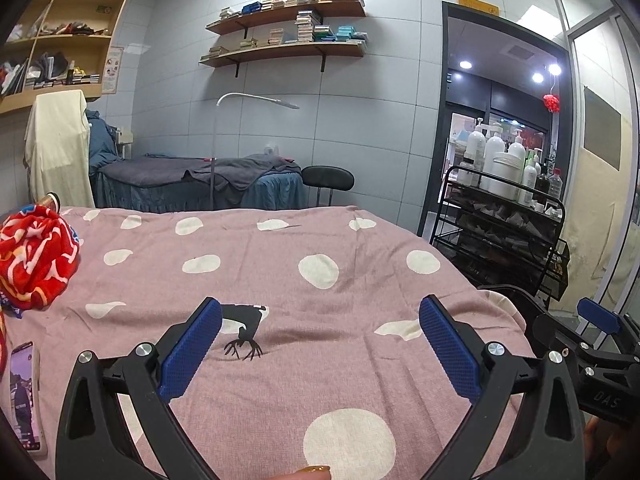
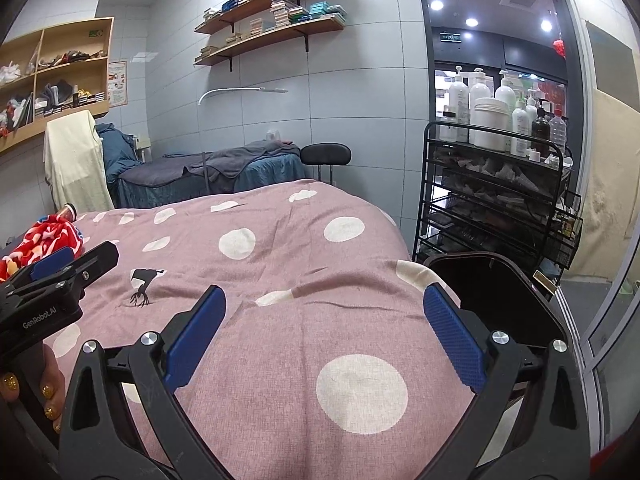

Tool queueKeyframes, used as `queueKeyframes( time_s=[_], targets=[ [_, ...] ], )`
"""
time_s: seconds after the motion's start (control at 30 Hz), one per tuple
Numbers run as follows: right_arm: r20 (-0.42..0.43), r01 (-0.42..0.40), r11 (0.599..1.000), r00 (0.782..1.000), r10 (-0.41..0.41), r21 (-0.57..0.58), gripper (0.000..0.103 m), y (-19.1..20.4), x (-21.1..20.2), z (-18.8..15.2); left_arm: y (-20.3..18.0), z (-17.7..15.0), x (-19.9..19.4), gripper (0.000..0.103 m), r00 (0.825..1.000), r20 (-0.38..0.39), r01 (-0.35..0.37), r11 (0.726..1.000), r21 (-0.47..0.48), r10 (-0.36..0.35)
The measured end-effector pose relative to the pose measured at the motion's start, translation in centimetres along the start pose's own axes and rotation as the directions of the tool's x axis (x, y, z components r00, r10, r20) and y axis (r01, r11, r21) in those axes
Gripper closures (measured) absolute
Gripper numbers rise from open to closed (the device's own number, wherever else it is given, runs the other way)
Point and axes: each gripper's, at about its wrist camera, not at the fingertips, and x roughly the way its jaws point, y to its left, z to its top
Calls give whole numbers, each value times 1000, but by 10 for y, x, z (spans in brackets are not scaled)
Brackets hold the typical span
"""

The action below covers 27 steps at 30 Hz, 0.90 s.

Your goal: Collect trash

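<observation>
A pink bedspread with white dots (image 1: 256, 280) (image 2: 280, 248) covers the bed below both grippers. No loose trash shows on it. My left gripper (image 1: 320, 304) hangs open over the bedspread near a black printed figure (image 1: 244, 332), with nothing between its blue pads. My right gripper (image 2: 325, 294) is open too, over the bed's right part, empty. A dark open bin (image 2: 492, 288) (image 1: 508, 294) stands beside the bed's right edge, just past the right finger. Each gripper appears at the edge of the other's view.
A red patterned cloth (image 1: 36, 256) (image 2: 48, 244) lies bunched at the bed's left, with a phone (image 1: 26, 396) near it. A black wire cart with bottles (image 1: 504, 216) (image 2: 492, 184) stands right of the bed. Behind are another bed, a stool and wall shelves.
</observation>
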Motion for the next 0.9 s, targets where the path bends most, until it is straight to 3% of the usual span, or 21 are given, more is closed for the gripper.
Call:
queueKeyframes(
  time_s=[0.9],
  targets=[
    [-19, 0, 1000, 1000, 0, 10, 5, -1, 2, 0, -1, -2, -2, 5, 1000, -17, 16, 1000, -13, -16]
  ],
)
